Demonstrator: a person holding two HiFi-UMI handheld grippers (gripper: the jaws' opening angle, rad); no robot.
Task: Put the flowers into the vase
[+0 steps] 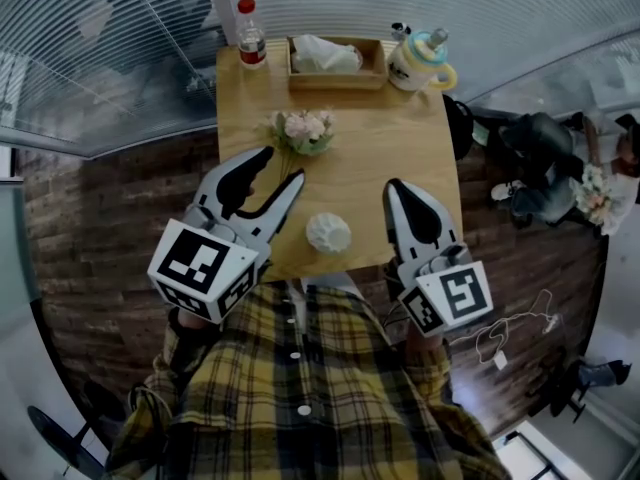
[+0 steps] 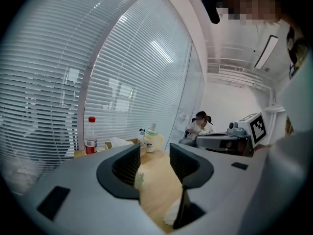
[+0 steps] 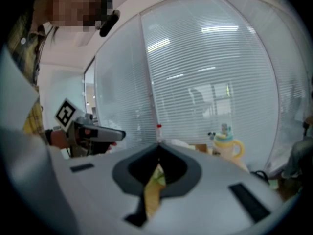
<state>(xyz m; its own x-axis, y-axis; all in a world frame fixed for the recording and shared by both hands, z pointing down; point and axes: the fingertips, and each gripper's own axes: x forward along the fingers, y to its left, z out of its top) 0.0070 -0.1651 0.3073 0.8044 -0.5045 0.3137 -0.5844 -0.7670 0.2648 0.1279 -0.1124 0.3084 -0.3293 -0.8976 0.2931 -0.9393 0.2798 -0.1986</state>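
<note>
A small bouquet of pale pink flowers (image 1: 303, 128) lies on the wooden table (image 1: 400, 138), left of middle. The white ribbed vase (image 1: 328, 233) stands near the table's front edge. My left gripper (image 1: 283, 165) hovers just in front of the bouquet, its jaws open with nothing between them; in the left gripper view the left gripper (image 2: 154, 163) shows bare table through the gap. My right gripper (image 1: 392, 185) is to the right of the vase, jaws shut and empty. In the right gripper view the right gripper (image 3: 157, 150) has its jaws meeting at the tips.
Along the table's far edge stand a red-capped bottle (image 1: 250, 36), a wooden tissue box (image 1: 336, 60) and a yellow-handled jug (image 1: 420, 60). Blinds and glass walls lie behind. A seated person (image 2: 199, 127) is off to the right, beyond the table.
</note>
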